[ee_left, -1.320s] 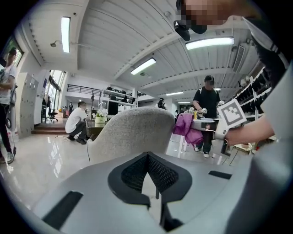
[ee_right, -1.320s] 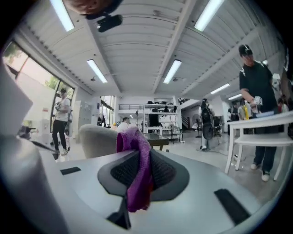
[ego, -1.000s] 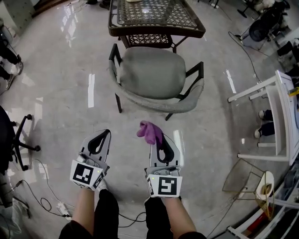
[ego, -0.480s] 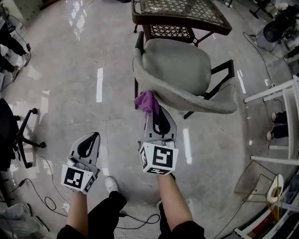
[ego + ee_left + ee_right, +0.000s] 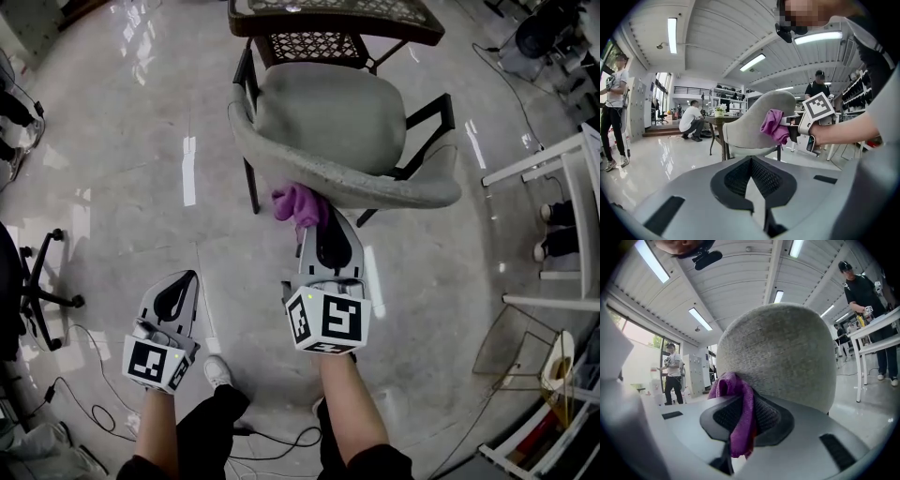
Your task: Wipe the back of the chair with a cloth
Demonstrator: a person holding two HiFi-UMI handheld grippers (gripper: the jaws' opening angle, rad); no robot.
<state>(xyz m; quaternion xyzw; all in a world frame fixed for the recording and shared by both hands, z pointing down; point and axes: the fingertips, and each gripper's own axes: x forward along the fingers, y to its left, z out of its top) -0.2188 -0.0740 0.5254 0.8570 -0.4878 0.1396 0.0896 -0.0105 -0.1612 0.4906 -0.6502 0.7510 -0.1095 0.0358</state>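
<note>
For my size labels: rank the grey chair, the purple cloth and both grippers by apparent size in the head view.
1. grey chair
2. right gripper, slightly bigger than the left gripper, though its nearness to the camera may explain that
3. purple cloth, smallest

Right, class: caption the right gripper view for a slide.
Right gripper holding a purple cloth at the grey chair back.

Rough woven chair (image 5: 328, 122); fuzzy cloth (image 5: 300, 202); glossy floor (image 5: 112, 141).

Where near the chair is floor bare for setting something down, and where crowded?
Bare floor lies left of the chair, and right of it up to the white table. Crowded: the wicker table ahead, the right gripper with cloth at its back.
</note>
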